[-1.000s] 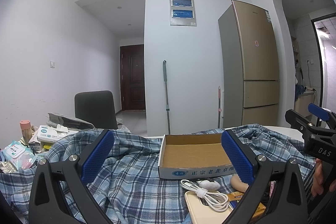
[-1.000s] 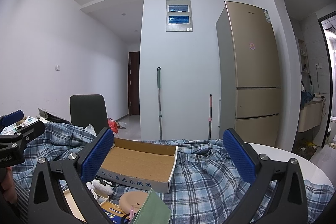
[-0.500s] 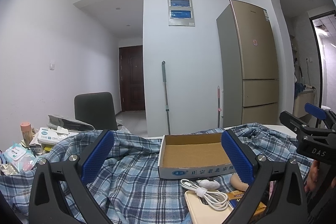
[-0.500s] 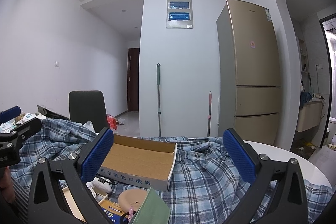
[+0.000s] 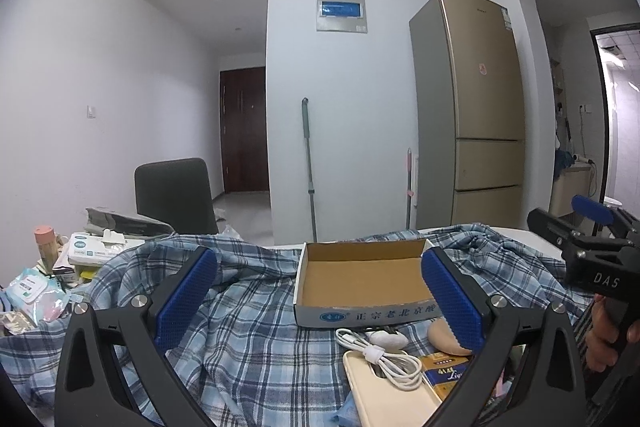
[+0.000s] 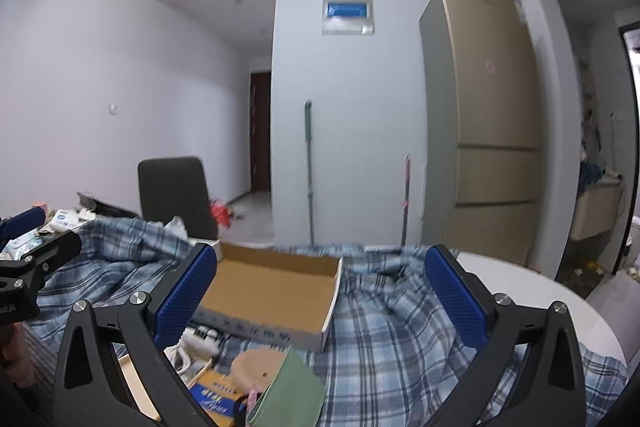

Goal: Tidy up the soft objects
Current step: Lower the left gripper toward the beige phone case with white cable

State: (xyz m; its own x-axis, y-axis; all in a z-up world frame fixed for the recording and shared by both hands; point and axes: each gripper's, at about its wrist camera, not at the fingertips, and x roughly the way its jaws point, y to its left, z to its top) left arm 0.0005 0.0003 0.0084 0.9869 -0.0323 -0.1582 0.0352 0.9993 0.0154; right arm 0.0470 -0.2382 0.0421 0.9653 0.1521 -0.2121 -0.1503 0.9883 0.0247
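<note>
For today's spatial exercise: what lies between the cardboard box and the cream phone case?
In the left wrist view, a coiled white cable and white charger lie between the cardboard box and cream phone case.

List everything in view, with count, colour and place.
shirt: 1, blue plaid, spread rumpled over the table
table: 1, white, bare edge at right
box: 1, brown cardboard, empty, on the shirt
cable: 1, white, coiled in front of the box
phone case: 1, cream, under the cable
puff: 1, beige, right of the cable
green card: 1, leaning by the puff
wipes packs: several, white and pastel, far left
chair: 1, dark grey, behind the table
fridge: 1, gold, back right
mop: 1, grey-green, against the wall
door: 1, dark brown, down the hall
left gripper: open, above the shirt
right gripper: open, above the shirt
</note>
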